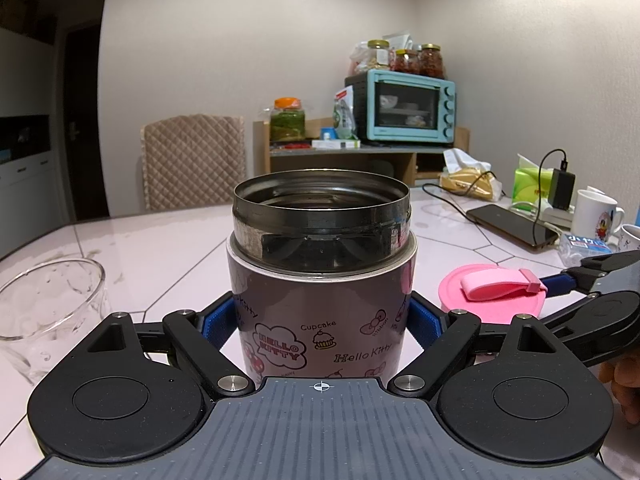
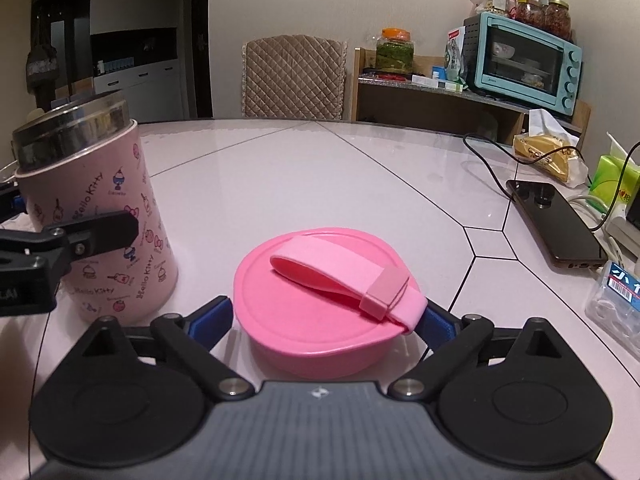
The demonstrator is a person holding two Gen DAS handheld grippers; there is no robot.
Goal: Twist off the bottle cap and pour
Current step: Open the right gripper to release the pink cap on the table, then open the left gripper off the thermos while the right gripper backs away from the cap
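A pink Hello Kitty thermos jar (image 1: 320, 320) stands upright on the table with its steel mouth (image 1: 322, 208) uncovered. My left gripper (image 1: 322, 322) is shut on its body, a blue pad pressing each side. The pink lid (image 2: 320, 304) with its strap (image 2: 340, 276) lies flat on the table to the jar's right. My right gripper (image 2: 326, 320) is open, and the lid rests between its fingers with a gap at the left pad (image 2: 214, 318). In the right wrist view the jar (image 2: 100, 208) is at the left, with a left finger (image 2: 100, 232) across it.
An empty drinking glass (image 1: 48, 304) stands left of the jar. At the right lie a phone (image 2: 556, 224) on a charging cable (image 2: 492, 156), tissue packs (image 2: 612, 180) and mugs (image 1: 596, 216). A quilted chair (image 2: 294, 76) and a shelf with a teal oven (image 2: 528, 64) stand behind.
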